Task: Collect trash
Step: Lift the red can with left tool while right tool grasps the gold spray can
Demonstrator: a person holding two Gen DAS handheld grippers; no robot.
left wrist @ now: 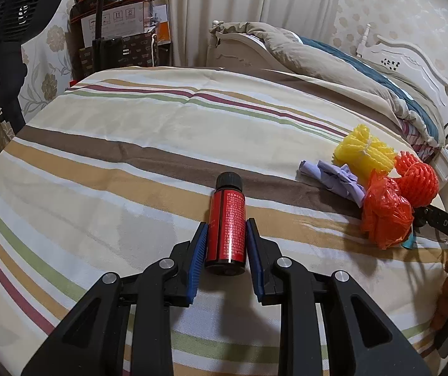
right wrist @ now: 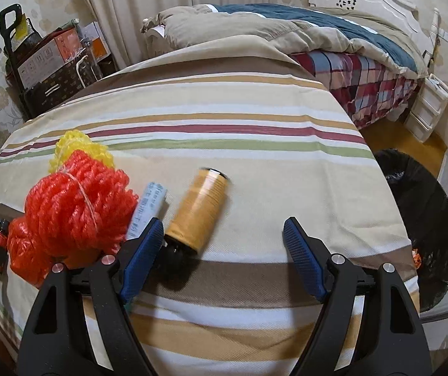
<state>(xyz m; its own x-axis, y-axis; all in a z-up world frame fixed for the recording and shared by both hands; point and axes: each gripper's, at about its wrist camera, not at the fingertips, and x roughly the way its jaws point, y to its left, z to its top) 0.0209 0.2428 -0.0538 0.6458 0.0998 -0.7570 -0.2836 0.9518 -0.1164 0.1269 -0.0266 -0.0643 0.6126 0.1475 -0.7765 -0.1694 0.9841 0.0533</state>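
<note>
My left gripper [left wrist: 227, 223] is shut on a red bottle [left wrist: 228, 206] with a black cap, which points away from me over the striped cloth [left wrist: 114, 163]. In the right wrist view my right gripper [right wrist: 224, 221] stands open. An orange-yellow bottle [right wrist: 198, 210] lies on the cloth between its fingers, close to the left pad, black cap towards me. A pile of trash lies beside it: a red foam net [right wrist: 76, 200], a yellow foam net [right wrist: 79, 152], an orange plastic bag [right wrist: 26, 250] and a white-blue packet [right wrist: 148, 206]. A purple glove [left wrist: 339, 178] lies by the pile.
A black-lined bin [right wrist: 418, 219] stands on the floor past the cloth's right edge. Behind are a bed with a rumpled quilt [right wrist: 286, 31], curtains, and stacked boxes [left wrist: 120, 37] at the back left. A fan [left wrist: 11, 9] stands at the far left.
</note>
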